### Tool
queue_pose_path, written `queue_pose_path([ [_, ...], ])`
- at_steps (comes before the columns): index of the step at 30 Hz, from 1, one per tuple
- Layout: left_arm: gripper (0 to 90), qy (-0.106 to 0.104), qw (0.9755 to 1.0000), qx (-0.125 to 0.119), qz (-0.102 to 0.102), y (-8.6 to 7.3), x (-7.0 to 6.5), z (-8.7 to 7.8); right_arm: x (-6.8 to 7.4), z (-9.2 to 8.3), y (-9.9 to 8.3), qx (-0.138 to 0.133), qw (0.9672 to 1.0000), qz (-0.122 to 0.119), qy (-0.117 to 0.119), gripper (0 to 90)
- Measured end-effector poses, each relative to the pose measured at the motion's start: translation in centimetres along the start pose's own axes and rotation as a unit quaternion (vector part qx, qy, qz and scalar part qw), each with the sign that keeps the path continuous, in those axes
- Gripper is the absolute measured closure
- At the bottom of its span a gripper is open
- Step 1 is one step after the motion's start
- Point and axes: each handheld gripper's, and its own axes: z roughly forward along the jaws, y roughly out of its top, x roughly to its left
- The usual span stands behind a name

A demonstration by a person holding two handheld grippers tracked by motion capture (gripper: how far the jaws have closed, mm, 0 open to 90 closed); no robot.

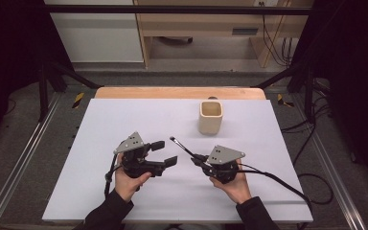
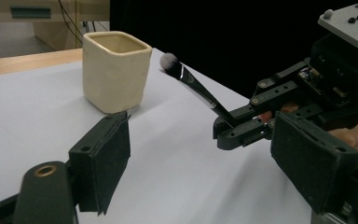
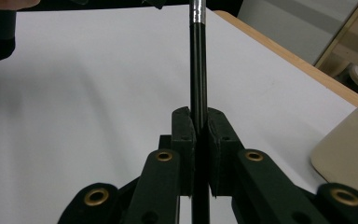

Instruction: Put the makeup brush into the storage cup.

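A thin black make-up brush [image 1: 182,146] with a pale tuft sticks out up and to the left from my right gripper [image 1: 197,158], which is shut on its handle. The right gripper view shows the two pads [image 3: 182,128] pressed on the black handle [image 3: 198,60]. My left gripper [image 1: 165,152] is held to the left of the brush, open, with nothing between its pads. In the left gripper view its jaws frame the brush [image 2: 193,84] and the right gripper [image 2: 233,128]. A cream square cup [image 1: 211,117] stands upright behind, also seen as the cup [image 2: 115,70].
Both hands work over a white board [image 1: 124,120] lying on a wooden table [image 1: 172,92]. A black cable [image 1: 311,187] trails off the board's right side. Metal frame rails [image 1: 24,158] run along both sides.
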Motion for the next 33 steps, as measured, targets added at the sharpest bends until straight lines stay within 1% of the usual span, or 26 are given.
queue_pose_path([
  [5,22.1,-0.006,1.0000,-0.006,-0.001,0.4,-0.1,0.2,0.1,0.0,0.1,-0.003,1.0000,0.000,0.002,83.4],
  [10,25.3,-0.012,0.9999,-0.007,-0.005,0.5,-0.2,0.6,0.3,0.1,0.2,-0.004,1.0000,0.001,0.007,83.4],
  [18,31.2,-0.014,0.9999,-0.002,-0.004,0.2,-0.6,1.6,0.6,0.4,0.1,-0.002,0.9999,-0.001,0.013,83.4],
  [20,33.7,-0.014,0.9999,-0.003,-0.006,0.0,-0.6,1.8,0.6,0.5,0.1,-0.001,0.9999,0.000,0.014,83.4],
  [22,38.1,-0.014,0.9999,-0.003,-0.007,-0.1,-0.6,1.9,0.6,0.6,0.1,-0.002,0.9999,0.000,0.016,83.4],
  [27,45.3,-0.015,0.9998,-0.002,-0.016,-0.4,-0.6,2.2,0.8,0.7,0.0,-0.001,0.9998,0.000,0.019,83.4],
  [33,55.8,-0.017,0.9995,-0.007,-0.024,-0.6,-0.5,2.2,0.9,0.9,0.0,-0.002,0.9997,0.002,0.023,83.4],
])
